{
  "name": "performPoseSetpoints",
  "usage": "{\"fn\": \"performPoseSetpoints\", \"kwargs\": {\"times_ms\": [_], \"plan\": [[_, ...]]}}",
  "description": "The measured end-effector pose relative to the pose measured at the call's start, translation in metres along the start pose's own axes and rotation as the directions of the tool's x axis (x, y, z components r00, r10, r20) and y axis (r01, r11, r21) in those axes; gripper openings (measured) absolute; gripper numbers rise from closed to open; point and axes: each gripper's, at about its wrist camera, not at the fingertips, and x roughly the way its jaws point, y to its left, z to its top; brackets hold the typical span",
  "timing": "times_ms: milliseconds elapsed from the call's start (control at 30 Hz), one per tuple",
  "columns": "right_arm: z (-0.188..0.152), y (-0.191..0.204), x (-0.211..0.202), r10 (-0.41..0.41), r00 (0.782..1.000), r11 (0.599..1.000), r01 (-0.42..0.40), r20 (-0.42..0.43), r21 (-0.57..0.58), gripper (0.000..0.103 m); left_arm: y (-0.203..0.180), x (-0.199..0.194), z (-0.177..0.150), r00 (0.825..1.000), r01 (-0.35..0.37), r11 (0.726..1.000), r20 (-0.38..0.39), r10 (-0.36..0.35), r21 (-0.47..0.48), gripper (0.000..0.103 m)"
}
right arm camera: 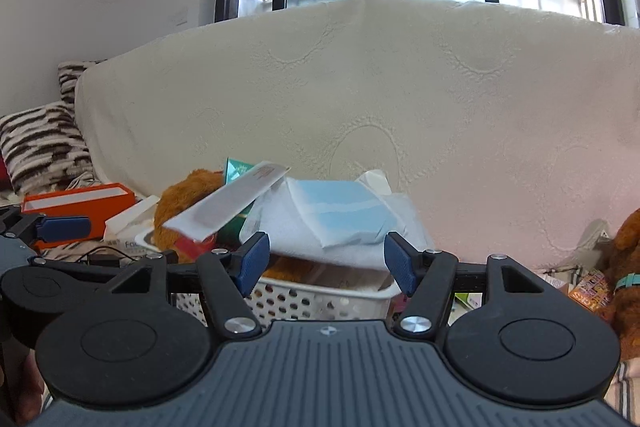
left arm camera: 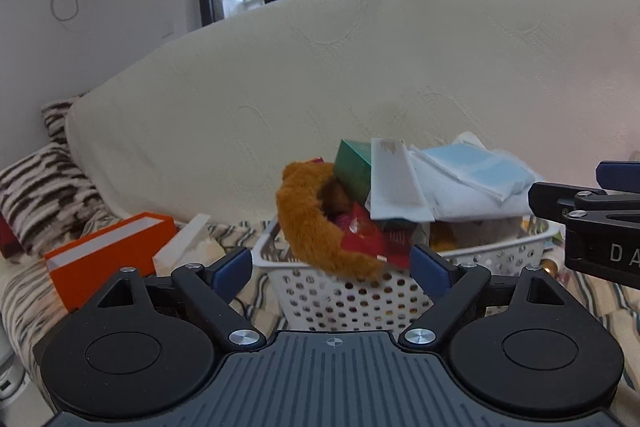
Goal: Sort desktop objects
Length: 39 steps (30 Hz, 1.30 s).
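White perforated plastic basket (left arm camera: 344,299) already piled full; orange cardboard box (left arm camera: 108,255), small snack packets (right arm camera: 592,291) left unsorted. Left gripper (left arm camera: 331,269), right gripper (right arm camera: 326,263) jaws spread, nothing pinched.

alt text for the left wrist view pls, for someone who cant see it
A white perforated basket overflows with a brown plush toy, a green box, red packets and white papers, seen between the open left gripper. An orange box sits at left on a striped cloth, a cream mattress stands behind, and the right gripper enters from the right edge.
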Motion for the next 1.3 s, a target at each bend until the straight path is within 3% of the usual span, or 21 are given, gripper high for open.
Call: {"fn": "performPoseSetpoints", "kwargs": {"times_ms": [500,867,1300], "plan": [[-0.037,0.0,-0.007,-0.046,0.998,0.999,0.045,-0.038,-0.013,0.071,-0.013,-0.012,-0.039,0.998,-0.001,1.0,-0.067,0.001,0.011,0.1],[-0.031,0.006,-0.013,-0.067,0.998,0.996,0.068,0.017,-0.054,0.074,-0.011,-0.008,-0.032,0.998,-0.003,1.0,-0.058,0.002,-0.016,0.103],[-0.03,0.008,-0.016,-0.073,0.996,0.995,0.076,0.042,-0.069,0.075,-0.007,-0.007,-0.029,0.994,0.062,0.991,-0.078,-0.072,-0.115,0.103]]}}
